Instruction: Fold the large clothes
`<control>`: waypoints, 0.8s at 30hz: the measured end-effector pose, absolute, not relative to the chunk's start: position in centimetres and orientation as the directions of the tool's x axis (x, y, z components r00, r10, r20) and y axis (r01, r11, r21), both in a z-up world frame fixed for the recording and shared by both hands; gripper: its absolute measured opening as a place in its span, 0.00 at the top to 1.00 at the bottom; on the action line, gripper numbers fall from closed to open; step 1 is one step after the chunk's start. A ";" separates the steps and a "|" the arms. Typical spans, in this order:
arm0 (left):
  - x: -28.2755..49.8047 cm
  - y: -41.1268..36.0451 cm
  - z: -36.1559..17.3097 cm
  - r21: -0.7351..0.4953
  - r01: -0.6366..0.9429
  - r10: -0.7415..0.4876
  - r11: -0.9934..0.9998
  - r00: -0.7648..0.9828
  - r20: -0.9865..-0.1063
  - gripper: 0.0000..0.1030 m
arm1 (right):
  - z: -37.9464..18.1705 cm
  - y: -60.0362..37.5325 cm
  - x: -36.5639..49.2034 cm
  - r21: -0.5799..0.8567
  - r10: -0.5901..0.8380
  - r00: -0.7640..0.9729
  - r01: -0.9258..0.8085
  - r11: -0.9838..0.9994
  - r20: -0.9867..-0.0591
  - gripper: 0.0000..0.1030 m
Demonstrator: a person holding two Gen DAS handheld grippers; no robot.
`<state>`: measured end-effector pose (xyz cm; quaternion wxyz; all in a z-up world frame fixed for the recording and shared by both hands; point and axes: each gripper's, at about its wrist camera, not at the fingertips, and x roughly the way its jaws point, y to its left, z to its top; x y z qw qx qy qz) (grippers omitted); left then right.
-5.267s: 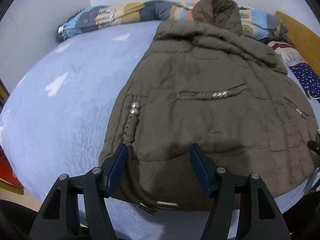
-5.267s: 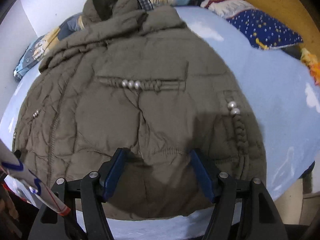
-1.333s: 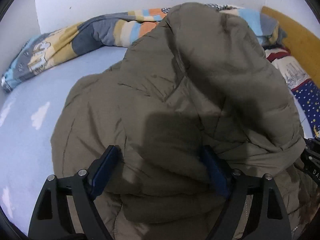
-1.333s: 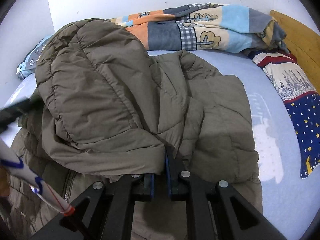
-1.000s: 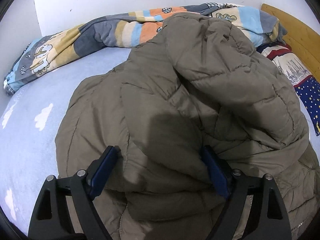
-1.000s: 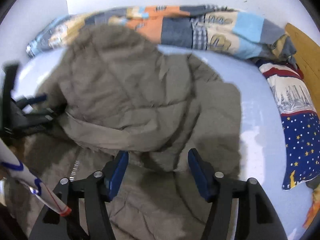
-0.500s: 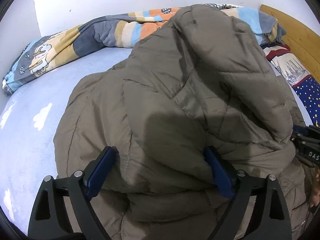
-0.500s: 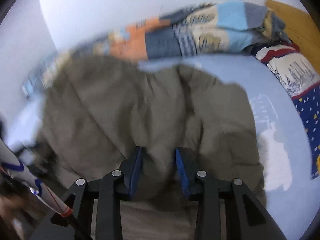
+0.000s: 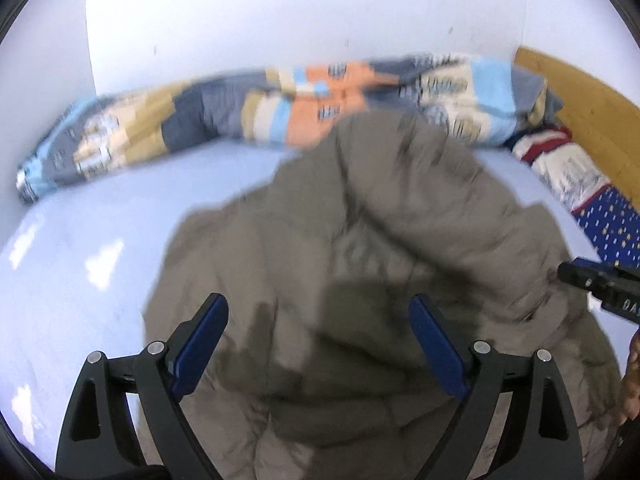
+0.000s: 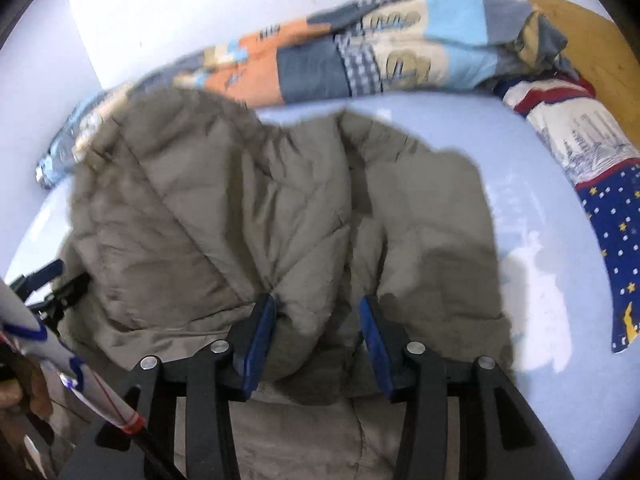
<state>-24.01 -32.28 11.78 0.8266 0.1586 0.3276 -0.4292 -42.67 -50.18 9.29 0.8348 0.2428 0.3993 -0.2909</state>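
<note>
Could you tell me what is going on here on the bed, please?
A person holding a two-finger gripper in each hand is folding a bulky olive-brown quilted coat on a light-blue bedsheet. The right gripper has a bunch of coat fabric between its opening jaws. The left gripper is wide open above the coat.

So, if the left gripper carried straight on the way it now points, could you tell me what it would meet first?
Most likely the olive padded coat heaped on the bed: the left gripper stands open above it, pointing down into the folds.
</note>
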 end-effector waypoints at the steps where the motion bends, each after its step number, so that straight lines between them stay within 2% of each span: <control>1: -24.2 -32.2 12.7 -0.021 0.818 -0.625 0.575 0.422 -0.657 0.11 | 9.9 -49.9 -42.7 0.174 -0.305 0.523 0.680 0.712 -0.796 0.53; 4: -24.6 -32.0 14.7 -0.047 0.823 -0.680 0.566 0.433 -0.592 0.11 | 10.7 -49.5 -42.7 0.182 -0.324 0.551 0.674 0.716 -0.769 0.53; 6: -24.4 -32.9 15.2 -0.051 0.828 -0.687 0.558 0.427 -0.588 0.11 | 10.2 -49.2 -42.4 0.163 -0.325 0.538 0.672 0.722 -0.778 0.53; 11: -24.3 -36.5 14.2 -0.055 0.855 -0.695 0.516 0.380 -0.611 0.11 | 9.4 -50.0 -42.8 0.194 -0.307 0.532 0.690 0.697 -0.789 0.53; 17: -23.8 -39.4 9.3 0.043 0.854 -0.581 0.518 0.388 -0.715 0.11 | 9.6 -50.6 -42.8 0.244 -0.297 0.568 0.687 0.684 -0.768 0.53; 20: -23.1 -39.2 6.8 0.051 0.848 -0.535 0.528 0.379 -0.755 0.11 | 8.4 -50.2 -41.7 0.217 -0.273 0.540 0.676 0.704 -0.796 0.53; 24: -24.0 -38.9 6.3 0.101 0.847 -0.518 0.521 0.408 -0.752 0.11 | 5.7 -49.6 -40.6 0.164 -0.242 0.468 0.672 0.722 -0.850 0.51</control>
